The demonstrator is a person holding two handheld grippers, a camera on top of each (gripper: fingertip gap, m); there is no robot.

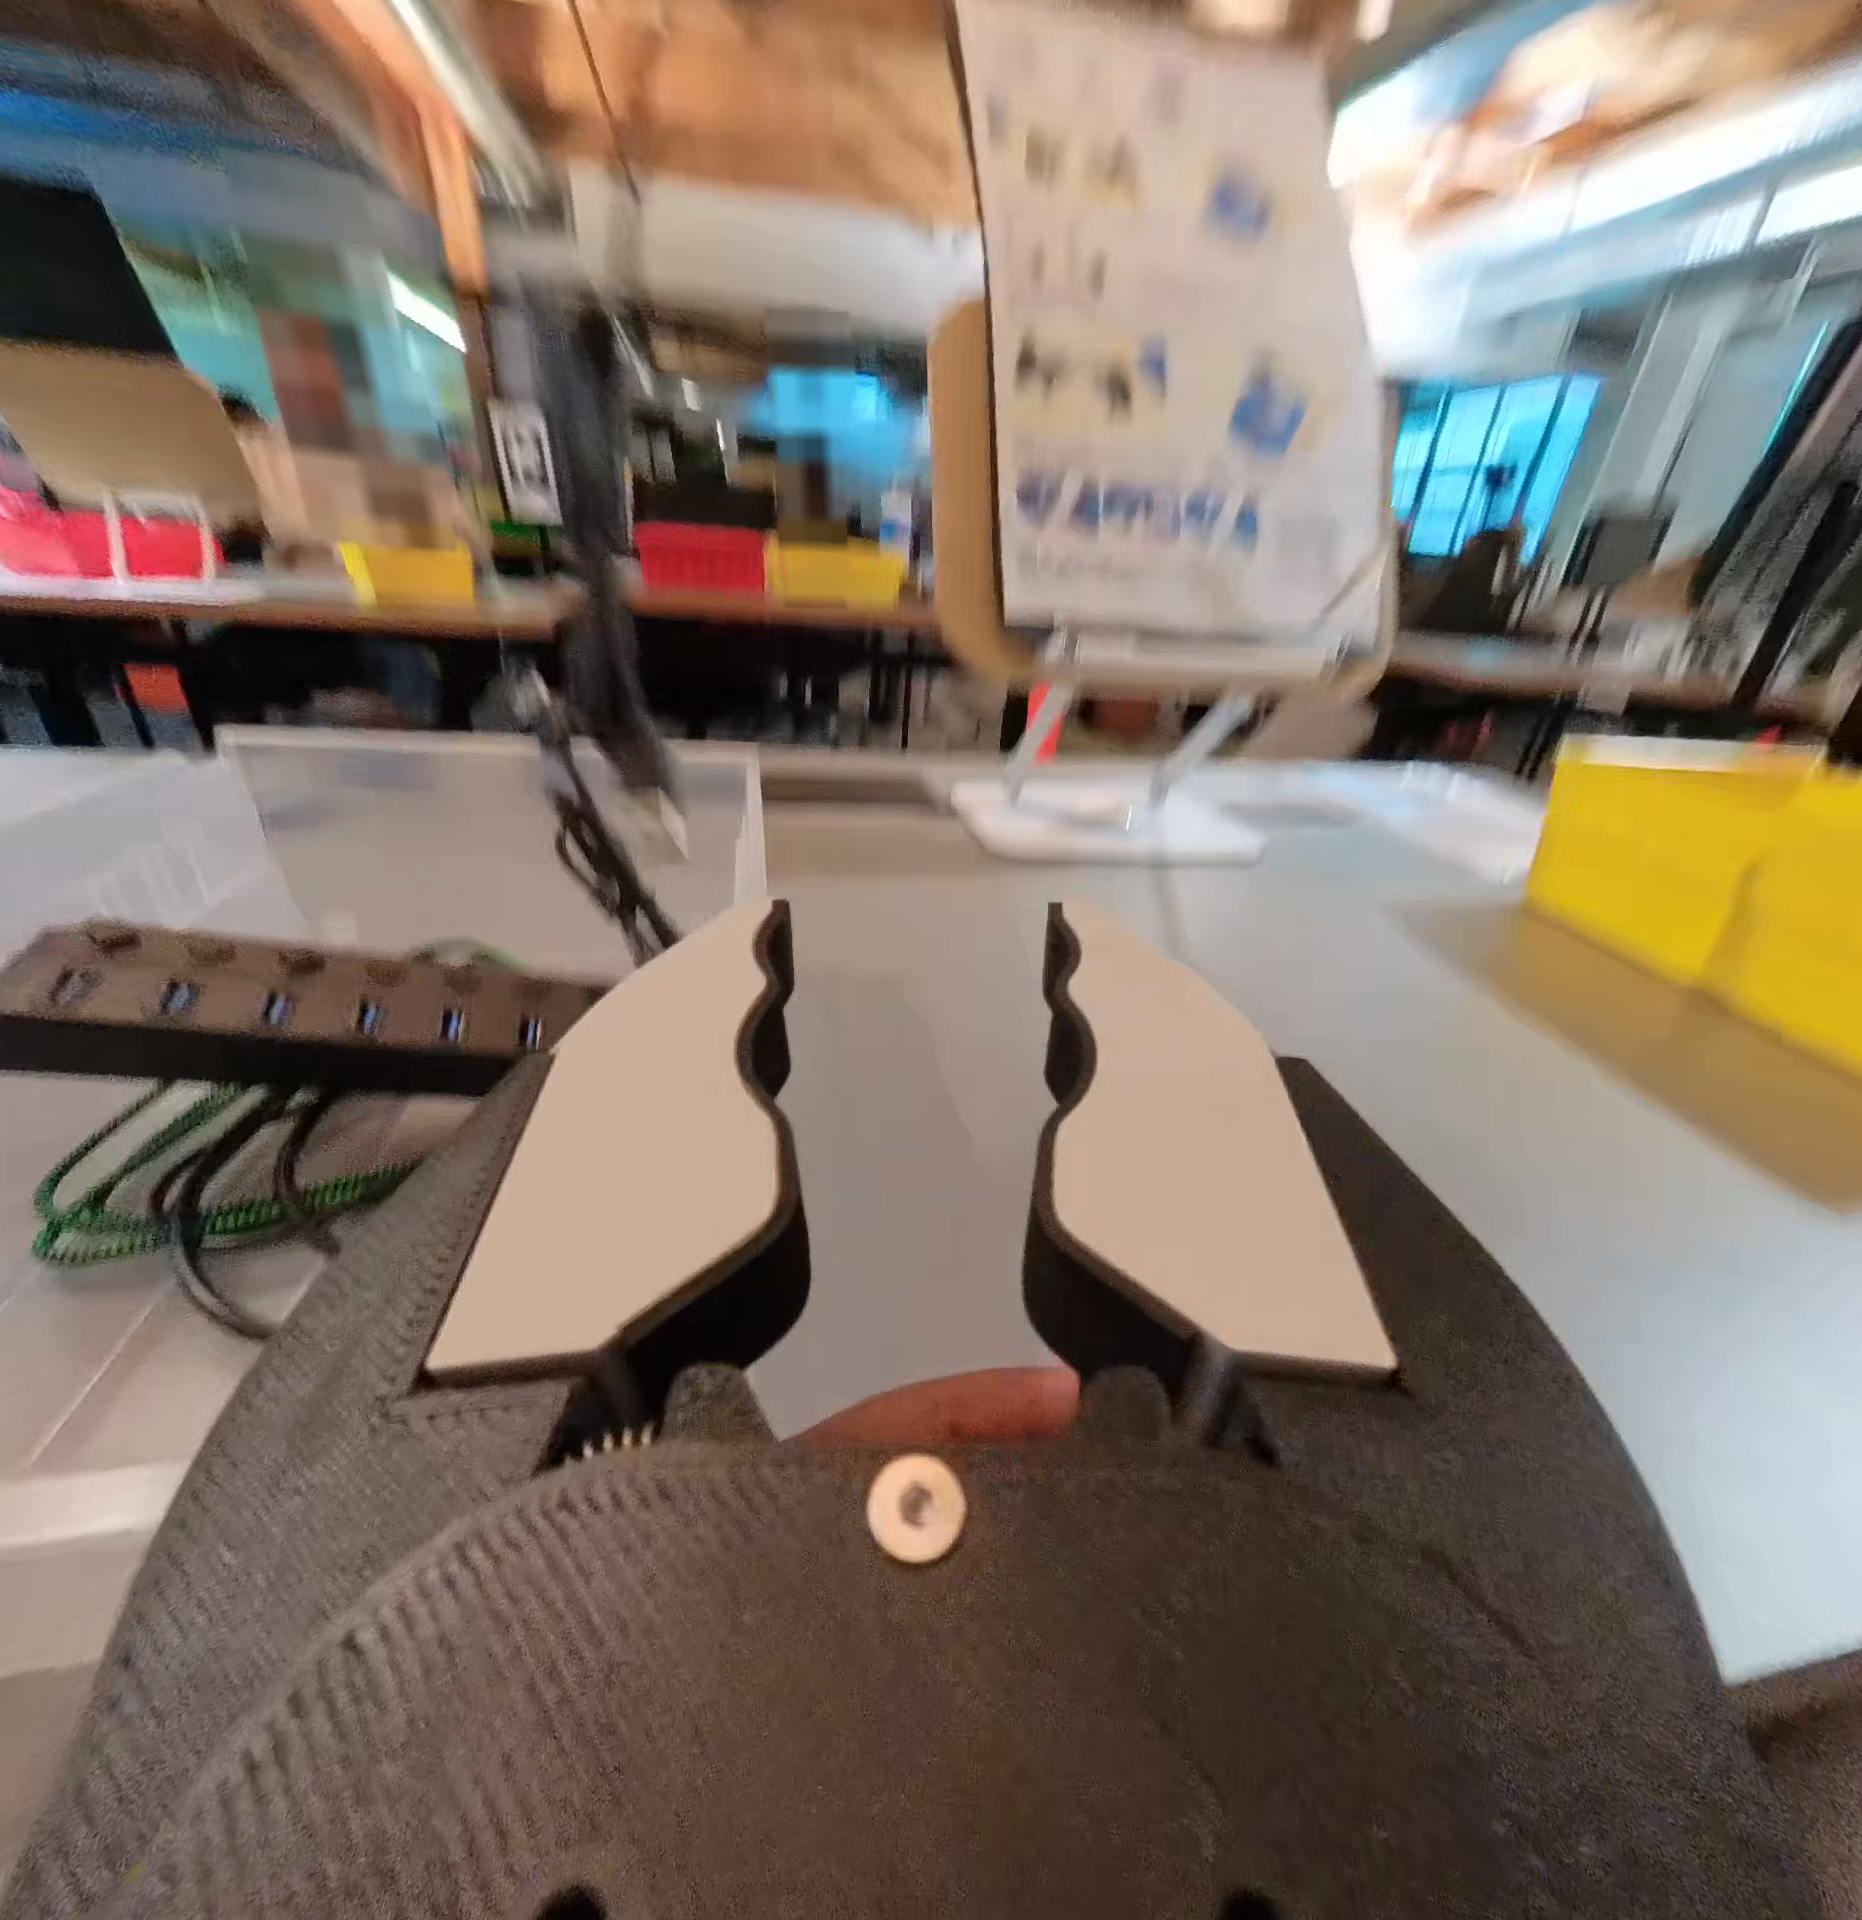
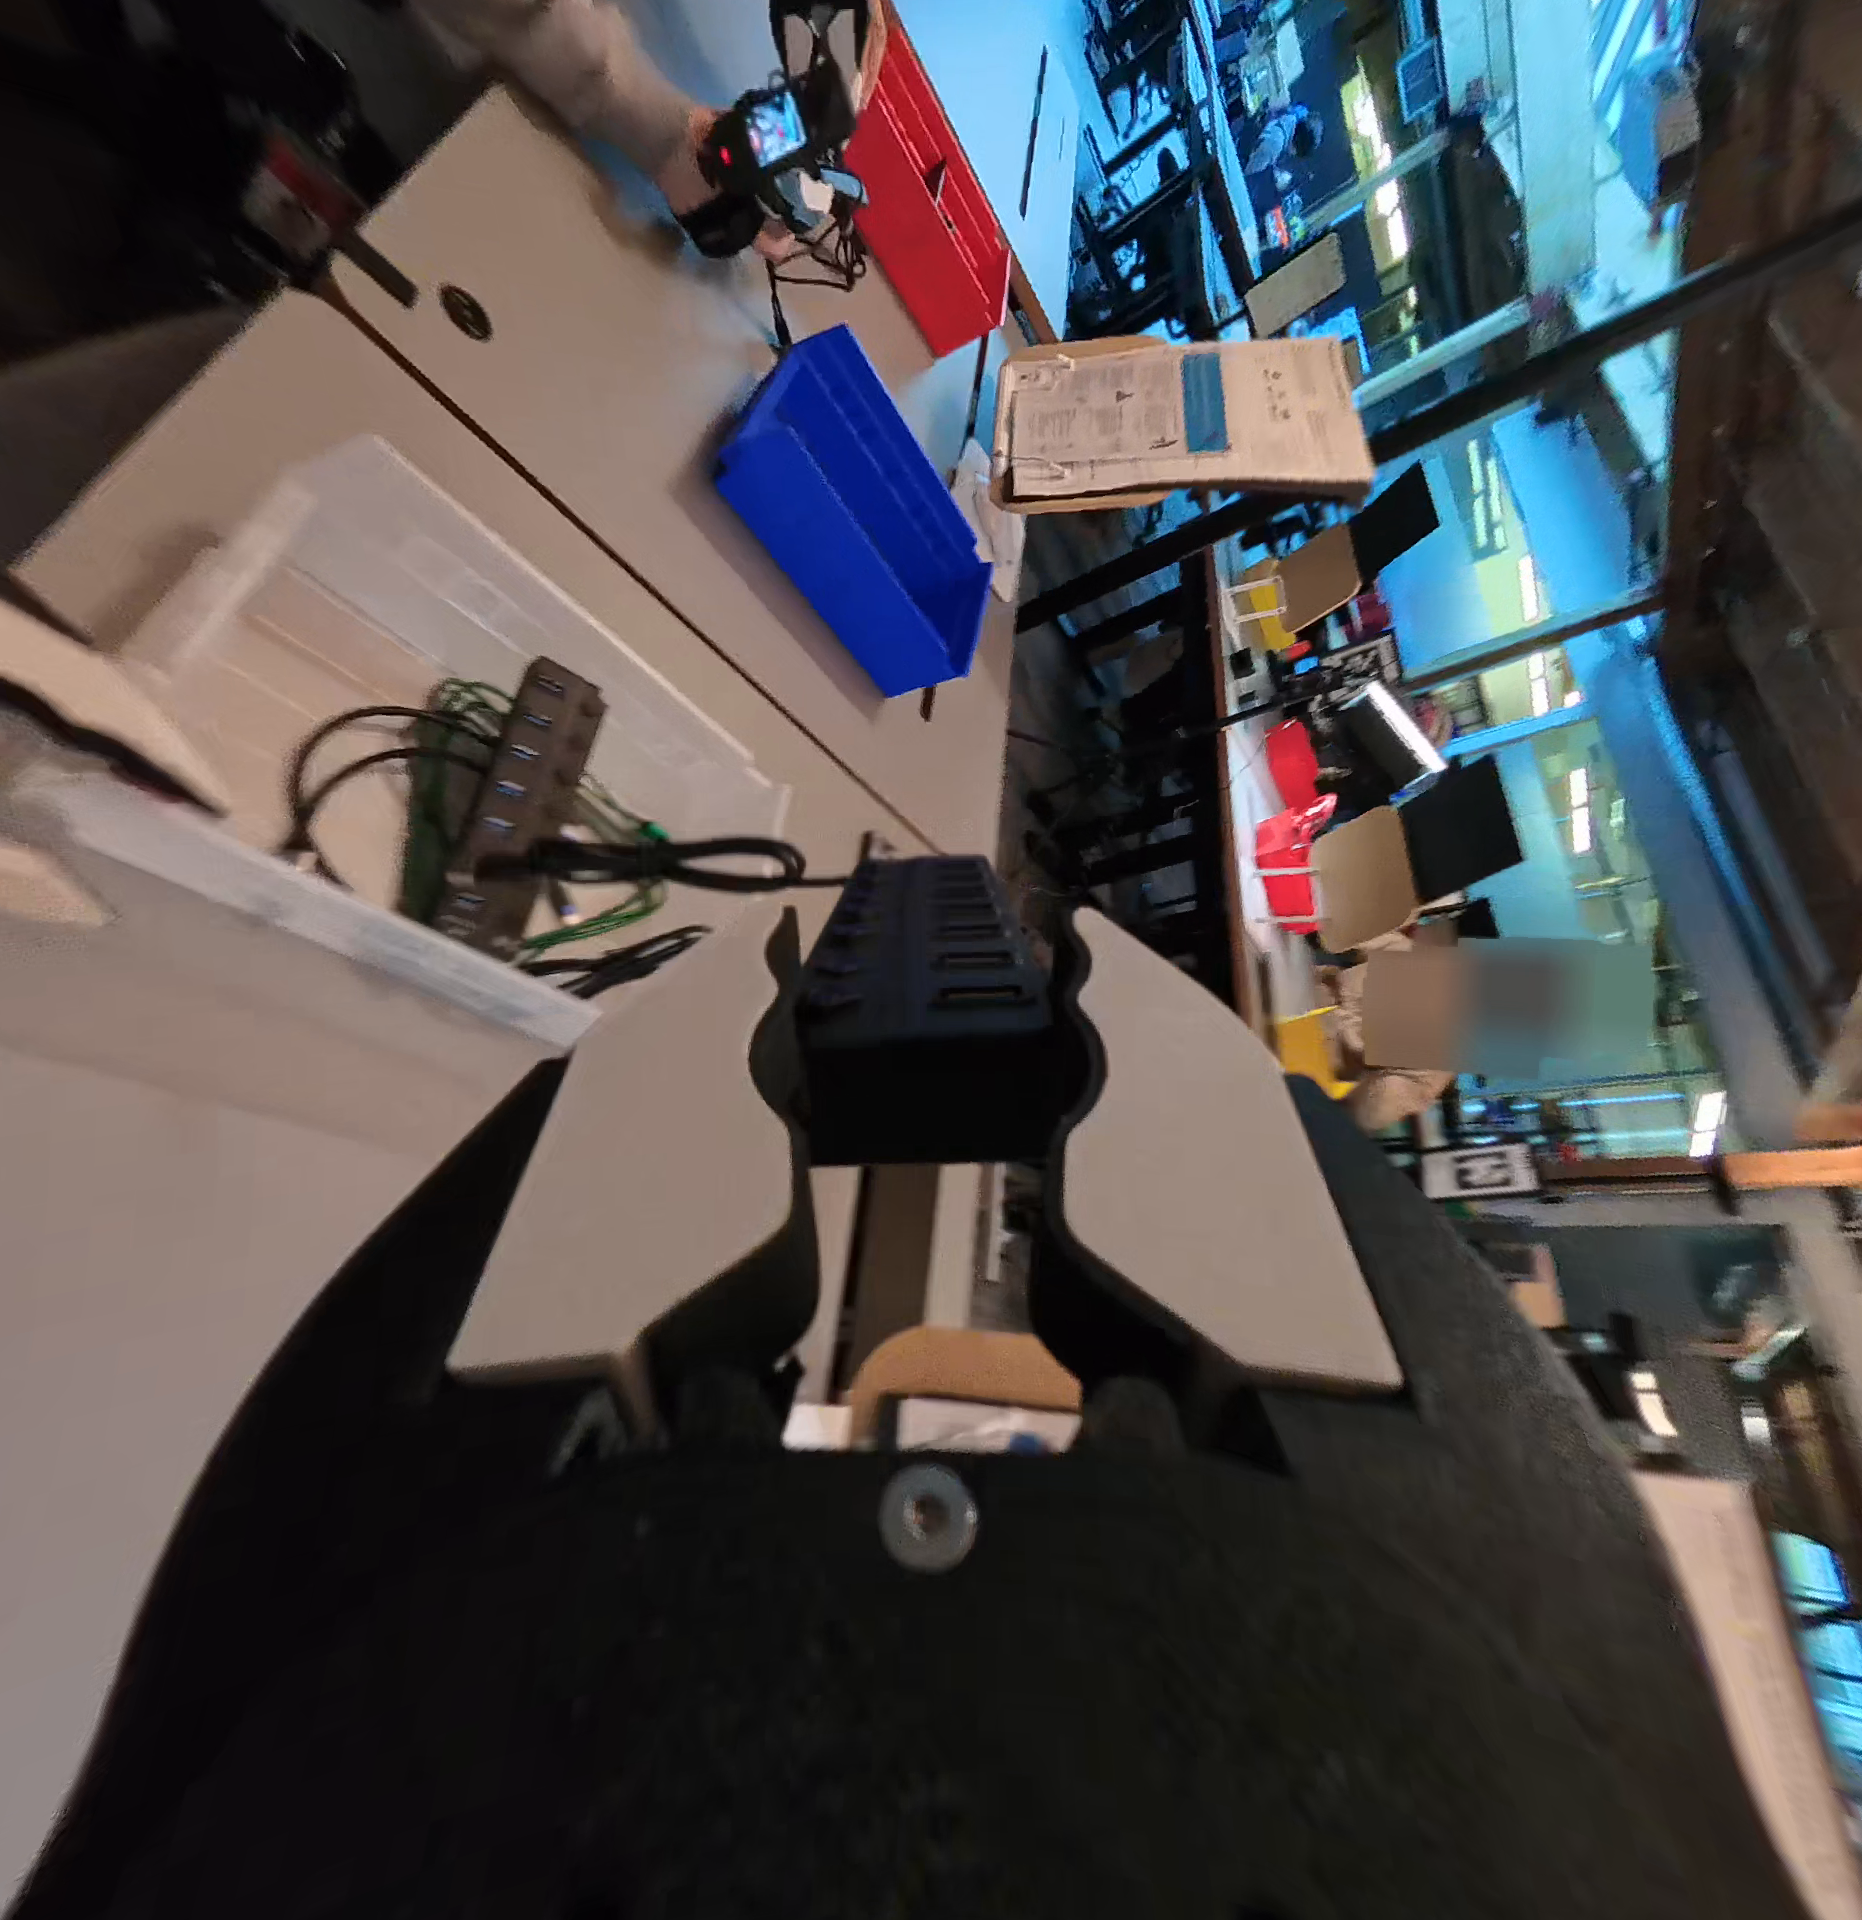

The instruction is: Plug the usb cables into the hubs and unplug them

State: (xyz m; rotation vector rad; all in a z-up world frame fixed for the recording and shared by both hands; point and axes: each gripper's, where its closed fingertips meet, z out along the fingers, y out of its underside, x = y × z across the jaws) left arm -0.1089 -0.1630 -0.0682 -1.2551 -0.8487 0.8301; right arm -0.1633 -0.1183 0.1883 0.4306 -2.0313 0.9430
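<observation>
My left gripper is open and empty above the grey table. To its left, a black USB hub lies over green and black cables. A black cable with a silver USB plug hangs blurred above a clear tray. My right gripper is shut on a second black USB hub and holds it in the air. This hub's black cable trails left. The first hub lies in the clear tray among the cables.
Yellow bins stand at the right. A sheet on a stand is straight ahead. A blue bin, a red bin, a cardboard with papers and a person's hand with a camera are on the far table side. Some 25 cm of space lies between my two pairs of fingers.
</observation>
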